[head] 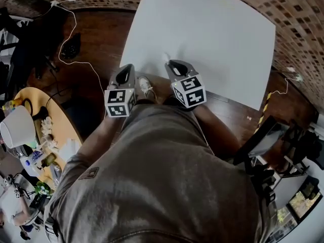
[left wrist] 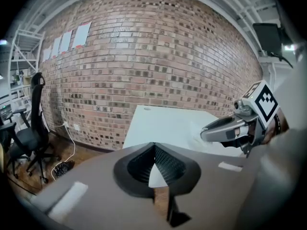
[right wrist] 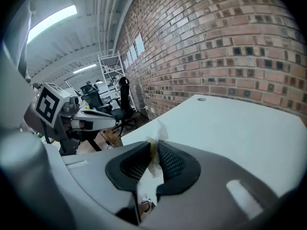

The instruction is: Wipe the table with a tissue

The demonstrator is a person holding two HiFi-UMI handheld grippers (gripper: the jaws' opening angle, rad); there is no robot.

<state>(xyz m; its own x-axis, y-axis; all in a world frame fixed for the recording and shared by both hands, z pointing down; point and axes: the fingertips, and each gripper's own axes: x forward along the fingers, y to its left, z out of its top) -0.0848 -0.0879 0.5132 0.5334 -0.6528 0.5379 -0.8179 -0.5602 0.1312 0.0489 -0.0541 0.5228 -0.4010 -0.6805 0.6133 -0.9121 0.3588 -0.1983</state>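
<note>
right gripper (right wrist: 154,145) clenched on tissue (right wrist: 157,132) — tuft pokes out over the near edge of bench (head: 212,39) | left gripper (left wrist: 154,150) closed, empty | handling: likely featherlight, limp, tears easily — keep the pinch on the bunched middle

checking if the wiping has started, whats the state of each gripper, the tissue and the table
left gripper: shut, nothing between its jaws
right gripper: shut on the tissue
tissue: crumpled, pinched between the right gripper's jaws, tip poking out by the table's near edge; cannot tell if it touches the top
table: white top, no spill or stain visible
</note>
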